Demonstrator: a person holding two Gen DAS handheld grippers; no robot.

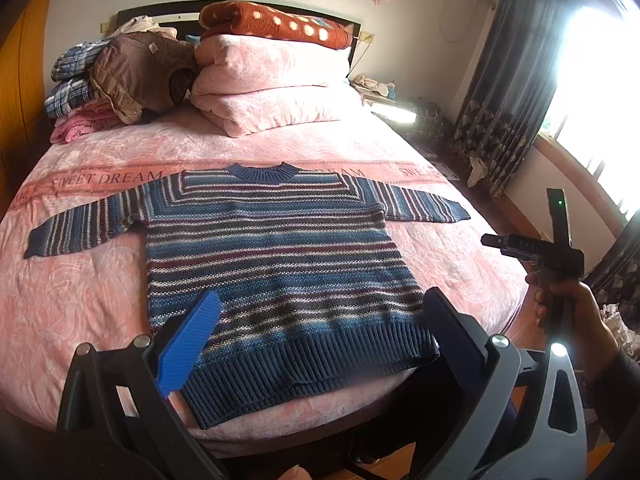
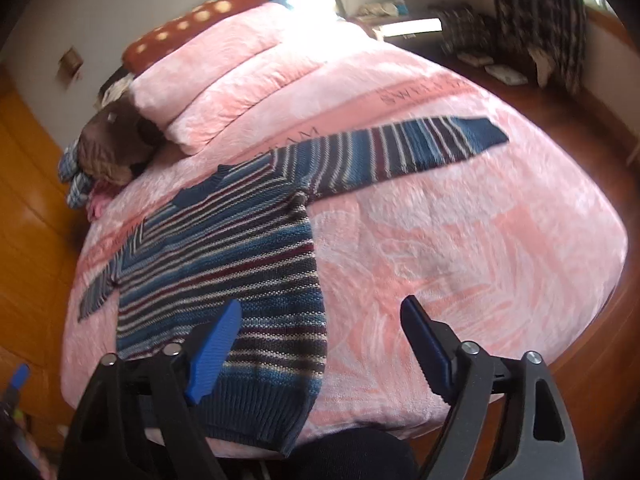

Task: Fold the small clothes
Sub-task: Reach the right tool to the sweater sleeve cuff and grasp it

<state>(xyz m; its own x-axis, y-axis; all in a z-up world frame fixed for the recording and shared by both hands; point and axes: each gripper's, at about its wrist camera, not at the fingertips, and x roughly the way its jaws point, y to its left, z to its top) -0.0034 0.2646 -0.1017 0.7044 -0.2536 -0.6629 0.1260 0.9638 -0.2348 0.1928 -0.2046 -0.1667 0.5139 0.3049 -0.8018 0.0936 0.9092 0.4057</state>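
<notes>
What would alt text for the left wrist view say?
A striped blue knit sweater lies flat on a pink bedspread, sleeves spread, hem nearest the camera. The open left gripper hovers over the hem; the right gripper, held in a hand, is off to the right.

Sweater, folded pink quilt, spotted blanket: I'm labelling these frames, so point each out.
Sweater point(image 1: 272, 264), left wrist view, chest.
Pink quilt point(image 1: 272, 84), left wrist view, front of the stack.
Spotted blanket point(image 1: 276, 22), left wrist view, top face.
</notes>
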